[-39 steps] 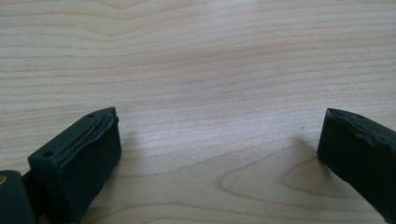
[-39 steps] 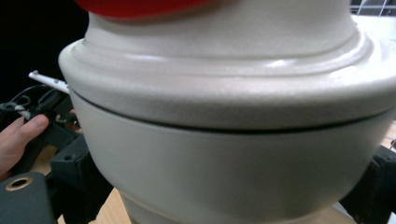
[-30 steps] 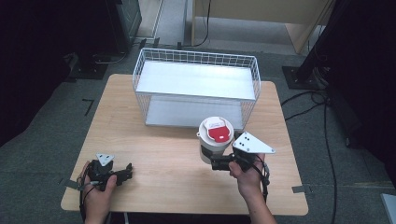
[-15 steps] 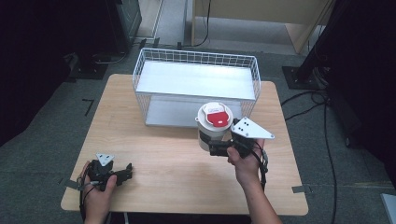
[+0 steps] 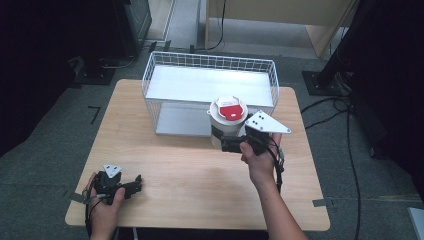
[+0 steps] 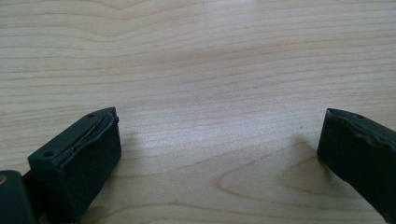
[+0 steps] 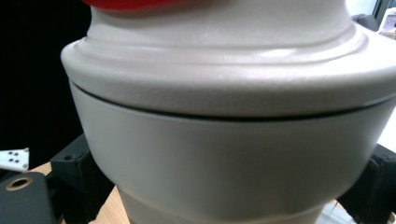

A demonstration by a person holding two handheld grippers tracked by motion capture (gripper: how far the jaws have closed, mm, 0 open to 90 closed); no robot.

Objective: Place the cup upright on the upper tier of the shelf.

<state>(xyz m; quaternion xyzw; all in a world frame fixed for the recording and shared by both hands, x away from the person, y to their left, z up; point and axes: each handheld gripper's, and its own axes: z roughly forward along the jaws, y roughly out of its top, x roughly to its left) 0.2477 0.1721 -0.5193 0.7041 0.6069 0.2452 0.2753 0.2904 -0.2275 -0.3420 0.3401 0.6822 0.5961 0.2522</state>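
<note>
A white round container (image 5: 228, 123) with a red-marked lid hangs above the table, just in front of the wire basket (image 5: 210, 65). My right gripper (image 5: 231, 145) is shut on its lower body. In the right gripper view the white container (image 7: 229, 121) looms close, with black jaws pressed against both of its sides. My left gripper (image 5: 134, 184) rests on the wooden table (image 5: 190, 175) near the front left corner. Its jaws stand wide apart over bare wood, one fingertip (image 6: 79, 158) at the left and nothing between them.
The wire basket has a white floor and stands at the back middle of the table. Dark stands and cables (image 5: 345, 120) lie on the grey floor to the right. Black equipment sits at the back left.
My right gripper has carried the white container upward and away from me, toward the basket's front wall. The left gripper has stayed put.
</note>
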